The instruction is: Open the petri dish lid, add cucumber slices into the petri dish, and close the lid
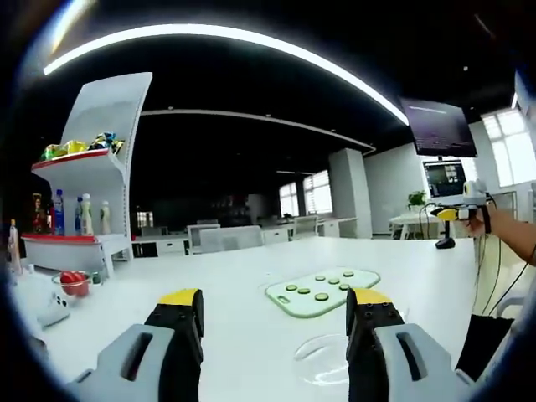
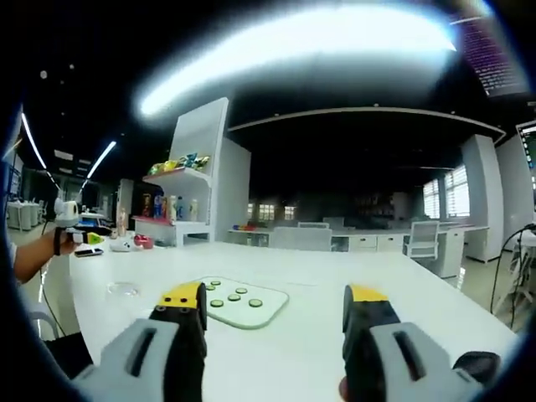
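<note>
Beside cutting board, petri dish lies lidded on worktop; both jaws apart, empty. Grip lid rim squarely, lift straight.

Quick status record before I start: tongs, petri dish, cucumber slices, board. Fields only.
left tongs: open, holding nothing, above the white table
right tongs: open, holding nothing
petri dish: clear, on the table beside the left tongs' right jaw; lid state cannot be told
cutting board: pale green, flat on the table, beyond the dish
cucumber slices: several round green pieces spread on the board, none in the dish
task progress: no slice moved yet
background: white shelf with bottles and packets
</note>
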